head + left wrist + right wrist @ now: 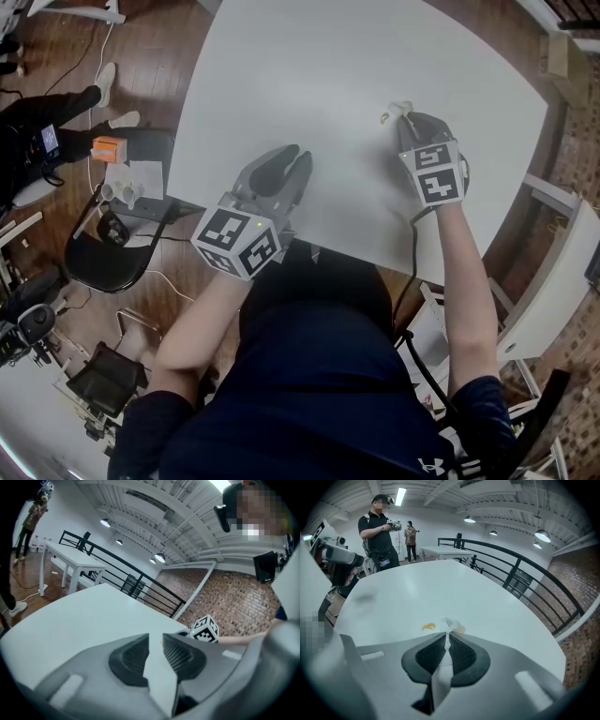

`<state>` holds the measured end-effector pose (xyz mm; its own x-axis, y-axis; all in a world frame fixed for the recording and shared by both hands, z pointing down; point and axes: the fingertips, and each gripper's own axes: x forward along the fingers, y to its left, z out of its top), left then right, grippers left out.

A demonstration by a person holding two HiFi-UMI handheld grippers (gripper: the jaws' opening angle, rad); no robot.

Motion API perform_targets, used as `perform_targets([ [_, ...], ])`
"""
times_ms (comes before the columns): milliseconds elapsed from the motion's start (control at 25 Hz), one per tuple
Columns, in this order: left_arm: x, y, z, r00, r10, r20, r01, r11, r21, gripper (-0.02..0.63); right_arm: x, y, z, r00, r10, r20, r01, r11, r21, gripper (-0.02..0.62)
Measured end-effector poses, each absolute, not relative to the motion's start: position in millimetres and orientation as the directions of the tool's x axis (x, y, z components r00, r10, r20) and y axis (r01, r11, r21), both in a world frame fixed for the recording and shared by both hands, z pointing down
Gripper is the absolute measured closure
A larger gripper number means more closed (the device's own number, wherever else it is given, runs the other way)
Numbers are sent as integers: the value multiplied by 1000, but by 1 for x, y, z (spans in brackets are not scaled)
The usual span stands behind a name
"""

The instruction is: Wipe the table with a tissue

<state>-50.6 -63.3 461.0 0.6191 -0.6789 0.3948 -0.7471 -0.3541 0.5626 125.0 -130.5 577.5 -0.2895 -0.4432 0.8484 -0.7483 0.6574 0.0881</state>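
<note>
White worktop (356, 56) carries a yellow smear (428, 627); our right tongs (446, 637) clench the tissue (451, 624) just beside that smear; left tongs (156, 638) stand parted, empty; soft, light, tear-prone, so we judge it best pinched bunched.

Clad in a dark navy short-sleeved shirt (319, 375) bearing a small white logo (433, 466). Bare below the sleeves. Fitted with a left gripper (291, 159) and a right gripper (410, 120) of one make: smooth grey shells, rounded and tapering toward the tips, lined inside with black ribbed pads (133, 660). Topped at the rear of each with a white cube (239, 242) printed on every face with black square markers. Wired on the right by a thin black cable (410, 267) along the forearm.
</note>
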Motion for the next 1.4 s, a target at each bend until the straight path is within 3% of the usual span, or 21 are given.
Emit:
perform_targets([
  [1400,-93,-59,461,611,-688,392,-746,-333,577,515,64,-109,579,-315,-419,852,-727,684,68,569],
])
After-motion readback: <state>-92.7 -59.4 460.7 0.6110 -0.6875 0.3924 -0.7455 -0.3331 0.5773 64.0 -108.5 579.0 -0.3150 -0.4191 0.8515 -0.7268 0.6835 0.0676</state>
